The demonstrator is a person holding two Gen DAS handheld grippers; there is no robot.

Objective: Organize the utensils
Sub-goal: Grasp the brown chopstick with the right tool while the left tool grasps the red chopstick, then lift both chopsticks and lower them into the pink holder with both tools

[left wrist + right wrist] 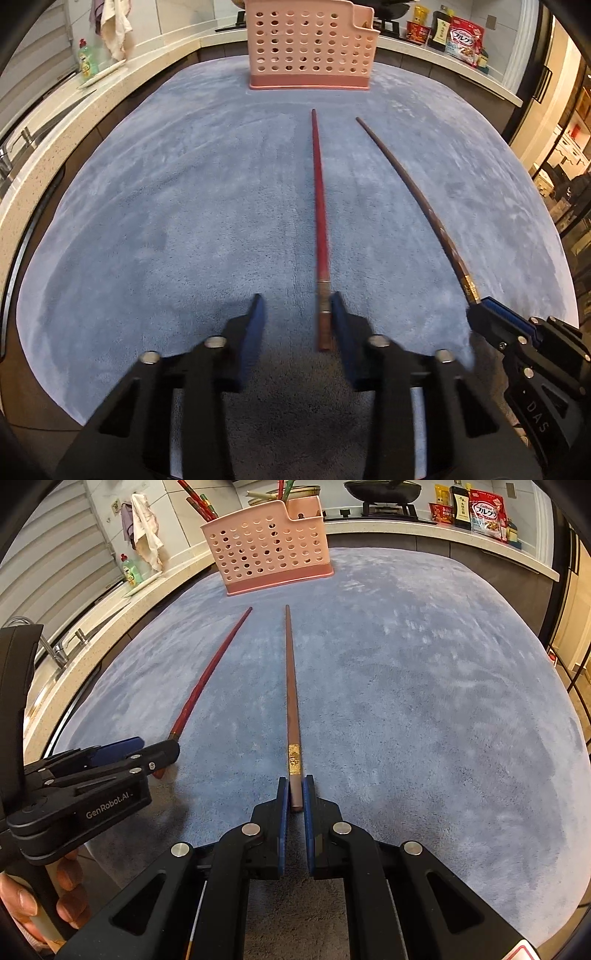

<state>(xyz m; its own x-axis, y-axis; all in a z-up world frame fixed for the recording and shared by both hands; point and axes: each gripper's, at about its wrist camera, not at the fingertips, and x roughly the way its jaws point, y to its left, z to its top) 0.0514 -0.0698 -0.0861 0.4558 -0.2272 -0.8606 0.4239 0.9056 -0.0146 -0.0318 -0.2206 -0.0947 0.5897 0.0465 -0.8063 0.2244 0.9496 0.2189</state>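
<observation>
1. A blue-grey cloth (184,206) covered the work surface, and its rounded edge fell away to a pale counter (44,147) on the left and along the back. Most of the cloth lay bare on both sides of the two chopsticks, with wide open room to the right in the right wrist view.
2. A pink perforated basket (310,48) stood upright near the far edge of the cloth, well apart from both grippers.
3. The left gripper (297,306) had its jaws partly open around the thick end of the red chopstick (318,206). The right pad sat against or just beside the stick; the left pad stood clear of it with cloth showing between, so no grip was closed on it. The stick lay on the cloth, tip toward the basket.
4. The right gripper (296,794) was clamped narrowly on the thick end of the brown chopstick (291,694), both blue pads pressing its sides below a gold band. Its tip also pointed toward the basket.
5. Only the right wrist view showed red chopsticks (197,500) already standing in the basket, a pan (382,489) on the stove, and a hand (33,901) gripping the left gripper's handle.
6. Both views showed food packets (463,40) on the back counter and a green bottle (88,61) at left.
</observation>
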